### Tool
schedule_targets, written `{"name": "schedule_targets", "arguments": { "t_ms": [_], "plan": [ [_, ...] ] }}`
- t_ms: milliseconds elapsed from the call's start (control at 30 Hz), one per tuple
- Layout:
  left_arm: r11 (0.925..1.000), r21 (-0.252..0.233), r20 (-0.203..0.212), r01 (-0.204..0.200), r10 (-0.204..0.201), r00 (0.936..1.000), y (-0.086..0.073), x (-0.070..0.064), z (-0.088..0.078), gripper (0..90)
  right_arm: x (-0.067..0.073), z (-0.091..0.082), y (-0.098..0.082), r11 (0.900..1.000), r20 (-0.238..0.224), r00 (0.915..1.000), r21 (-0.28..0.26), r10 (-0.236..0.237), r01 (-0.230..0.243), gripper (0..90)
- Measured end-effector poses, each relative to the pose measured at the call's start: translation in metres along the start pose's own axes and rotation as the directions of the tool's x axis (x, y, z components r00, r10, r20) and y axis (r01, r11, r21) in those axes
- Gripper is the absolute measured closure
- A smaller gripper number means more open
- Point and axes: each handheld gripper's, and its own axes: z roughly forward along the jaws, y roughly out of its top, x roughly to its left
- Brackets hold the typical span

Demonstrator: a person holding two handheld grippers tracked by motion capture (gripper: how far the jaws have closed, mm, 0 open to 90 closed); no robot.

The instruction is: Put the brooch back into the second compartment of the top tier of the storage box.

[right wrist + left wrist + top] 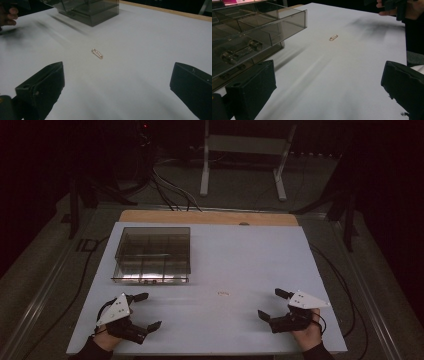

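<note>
Both claws gape, small gold clasp (223, 294) lying on table (250, 255) between them.

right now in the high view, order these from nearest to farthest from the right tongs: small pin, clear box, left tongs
1. small pin: on the white board, just left of the right tongs.
2. left tongs: across the board's near edge, at the left.
3. clear box: farther back, on the left side.

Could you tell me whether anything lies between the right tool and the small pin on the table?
Nothing visible does. The right tool is open and faces the pin across bare white table; the box sits well beyond it.
</note>
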Motion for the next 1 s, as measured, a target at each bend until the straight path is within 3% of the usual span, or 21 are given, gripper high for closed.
{"name": "schedule_targets", "arguments": {
  "t_ms": [133,533,1000],
  "plan": [
    [1.0,-0.003,0.0,0.003,-0.003,1.0,0.001,0.0,0.0,0.6,0.0,-0.003,0.011,1.0,0.003,1.0,-0.006,0.009,-0.009,0.0],
    [1.0,-0.005,0.007,-0.001,0.001,1.0,0.002,-0.001,0.0,0.6,-0.001,-0.007,0.056,0.999,-0.018,0.9992,-0.023,-0.037,0.036,0.0],
    [1.0,-0.007,0.007,-0.001,0.001,1.0,0.002,-0.001,-0.001,0.6,-0.002,0.009,0.092,0.997,-0.06,0.996,-0.041,-0.067,0.064,0.0]
  ]
}}
